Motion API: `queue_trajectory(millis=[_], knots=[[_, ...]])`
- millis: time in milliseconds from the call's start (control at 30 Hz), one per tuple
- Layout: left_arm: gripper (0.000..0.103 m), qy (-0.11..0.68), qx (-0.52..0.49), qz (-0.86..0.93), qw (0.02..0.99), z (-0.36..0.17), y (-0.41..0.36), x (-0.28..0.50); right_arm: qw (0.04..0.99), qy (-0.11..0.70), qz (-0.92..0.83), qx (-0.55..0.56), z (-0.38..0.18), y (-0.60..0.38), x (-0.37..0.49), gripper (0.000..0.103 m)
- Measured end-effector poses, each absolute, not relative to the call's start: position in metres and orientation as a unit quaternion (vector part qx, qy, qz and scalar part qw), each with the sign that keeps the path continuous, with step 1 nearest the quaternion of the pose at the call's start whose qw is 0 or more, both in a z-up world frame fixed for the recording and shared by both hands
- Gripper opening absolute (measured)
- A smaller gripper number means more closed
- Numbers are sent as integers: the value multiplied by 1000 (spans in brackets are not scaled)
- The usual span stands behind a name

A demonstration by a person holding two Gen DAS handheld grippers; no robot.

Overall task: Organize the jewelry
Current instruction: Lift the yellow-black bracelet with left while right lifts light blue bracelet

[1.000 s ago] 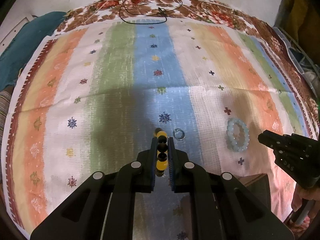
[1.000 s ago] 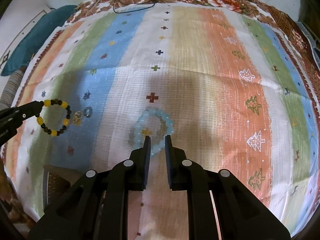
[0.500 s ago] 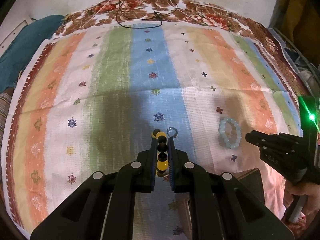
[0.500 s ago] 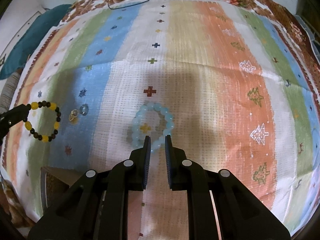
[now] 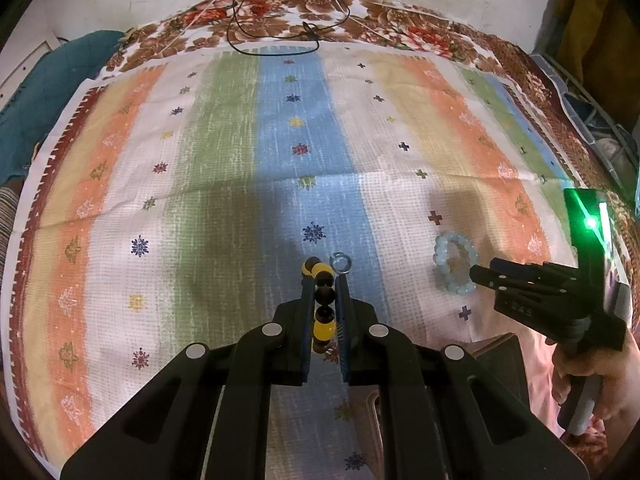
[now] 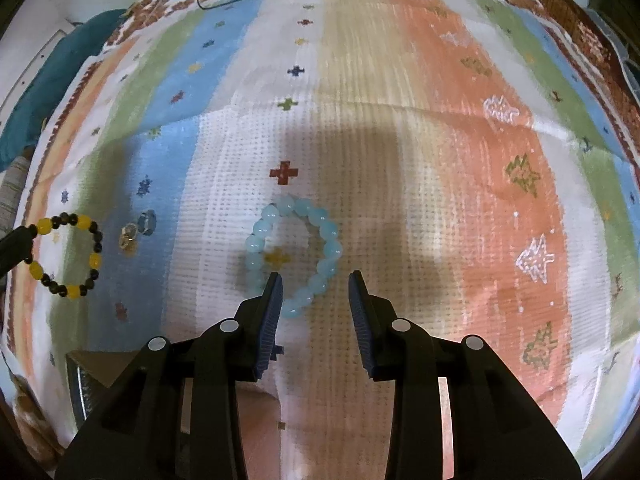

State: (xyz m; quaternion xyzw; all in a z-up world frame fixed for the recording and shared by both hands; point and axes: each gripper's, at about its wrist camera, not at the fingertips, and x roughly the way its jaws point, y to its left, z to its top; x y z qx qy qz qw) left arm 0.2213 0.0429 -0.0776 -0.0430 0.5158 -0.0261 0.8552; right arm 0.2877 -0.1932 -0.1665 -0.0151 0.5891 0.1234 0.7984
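My left gripper [image 5: 324,276] is shut on a yellow-and-black bead bracelet [image 5: 322,300], held above the striped cloth; the bracelet also shows at the left edge of the right wrist view [image 6: 68,256]. A small silver ring [image 5: 341,262] lies on the blue stripe just past the left fingertips, with a second pale ring [image 6: 128,236] beside it [image 6: 147,222]. A light blue bead bracelet [image 6: 294,256] lies flat on the cloth. My right gripper [image 6: 315,280] is open right over its near side. In the left wrist view the right gripper [image 5: 480,274] touches the blue bracelet [image 5: 456,264].
A striped cloth [image 5: 224,152] covers a floral bedspread [image 5: 280,20]. A black cable [image 5: 272,36] lies at the far edge. A brown box corner [image 6: 100,372] sits at the near left under the cloth's edge. A teal cushion [image 5: 36,112] is at far left.
My right gripper has opened wide and moved closer over the blue bracelet. My left gripper still holds the yellow-and-black bracelet and has drawn back a little toward the near side.
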Motion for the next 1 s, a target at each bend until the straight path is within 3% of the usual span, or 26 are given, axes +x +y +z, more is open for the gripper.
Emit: queue_trajectory(millis=[100,500,600,733,1000], knots=[[10,515,-43,-26,856,-77,43,221,795,595,121,-9,-173,-194,292,39],[10,517,-41,-30,855,-79,41,221,796,594,110,-34,-180,-185,295,39],[10,516,-41,-30,855,-79,42,221,795,593,118,-35,-179,-186,295,23],[10,515,-39,-33,856,-79,40,219,794,595,125,-28,-178,-186,294,12],[10,505,-36,-37,862,-65,31,216,819,553,148,-35,-140,-183,273,12]])
